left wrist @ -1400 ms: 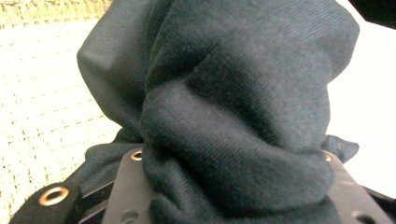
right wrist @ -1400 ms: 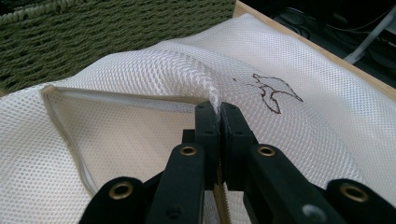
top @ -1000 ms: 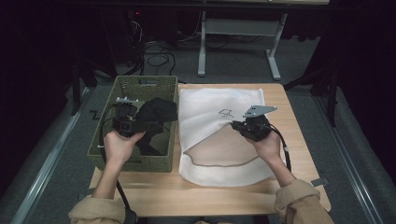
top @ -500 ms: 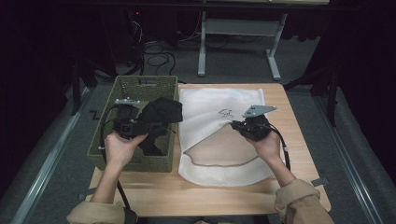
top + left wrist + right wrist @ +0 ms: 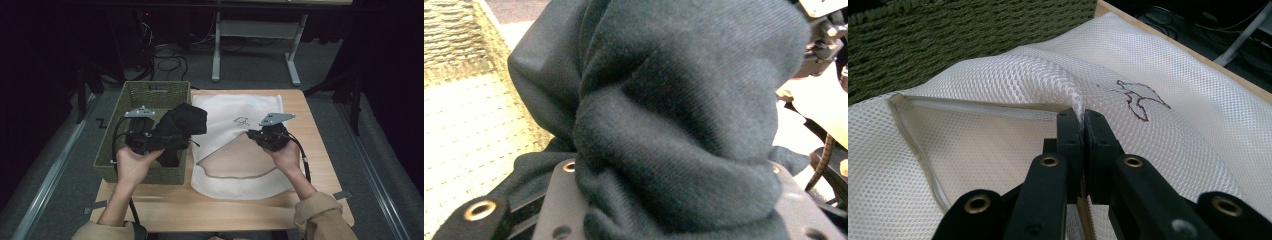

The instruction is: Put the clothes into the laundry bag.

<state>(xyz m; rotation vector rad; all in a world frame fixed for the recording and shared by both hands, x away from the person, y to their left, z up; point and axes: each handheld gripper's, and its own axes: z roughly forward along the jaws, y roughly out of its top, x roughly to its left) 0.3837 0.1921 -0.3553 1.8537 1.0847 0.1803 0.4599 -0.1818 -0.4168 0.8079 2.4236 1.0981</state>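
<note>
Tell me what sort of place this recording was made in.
Probably a lab or workshop recording station, not a home. A small wooden table stands alone in a dark room, loose cables lie on the grey floor behind it, and a metal desk frame stands further back.

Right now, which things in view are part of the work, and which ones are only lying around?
Part of the work:
- dark garment, held by the left gripper
- white mesh bag, its opening edge pinched up by the right gripper
- green woven basket

Lying around:
- cables on the floor
- table legs behind
</note>
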